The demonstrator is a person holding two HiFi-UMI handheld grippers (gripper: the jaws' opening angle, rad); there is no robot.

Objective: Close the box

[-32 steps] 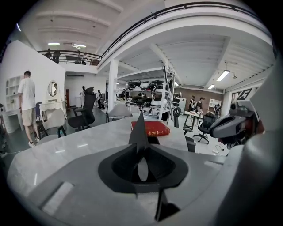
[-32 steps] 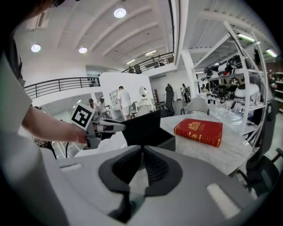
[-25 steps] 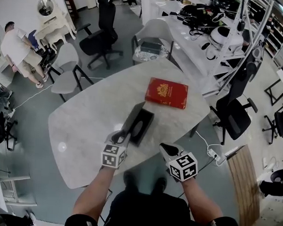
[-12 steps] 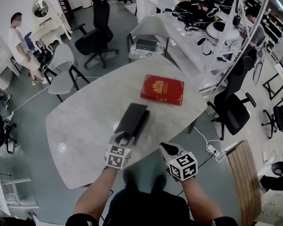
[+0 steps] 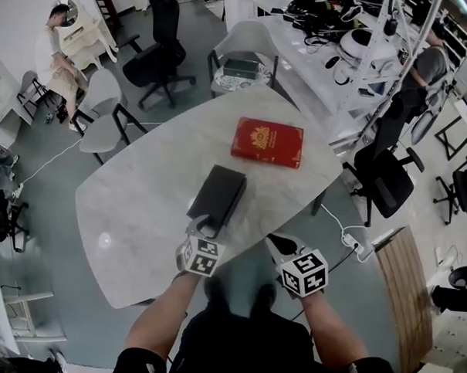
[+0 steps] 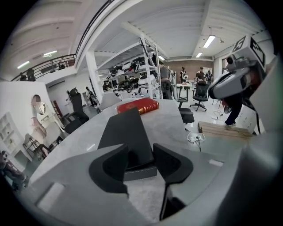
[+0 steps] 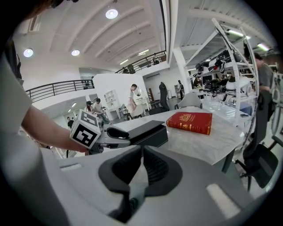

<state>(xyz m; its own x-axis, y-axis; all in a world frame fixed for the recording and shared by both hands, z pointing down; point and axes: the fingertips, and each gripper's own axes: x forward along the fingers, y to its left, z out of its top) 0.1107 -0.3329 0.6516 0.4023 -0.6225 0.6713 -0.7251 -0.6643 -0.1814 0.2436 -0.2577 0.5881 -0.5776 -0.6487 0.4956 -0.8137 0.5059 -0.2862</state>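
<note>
The slim black rectangular box (image 5: 218,195) lies flat with its lid down, near the middle of the pale grey marbled oval surface (image 5: 140,209) and running from the near edge toward the far right. No label or print shows on its lid. The left gripper (image 6: 140,150) has just been opening its jaws, which stand released on either side of the box's near end without pressing on it; that end is partly hidden behind them. The right gripper (image 7: 142,152) hovers beyond the near edge, to the right of the box and apart from it, jaws clenched on nothing.

Farther off to the right lies a red hardcover book (image 5: 268,142) with a gold emblem and gold lettering too small to read. Left of the box the surface is bare out to its rounded edge. A black office chair (image 5: 384,181) stands just off the right edge.
</note>
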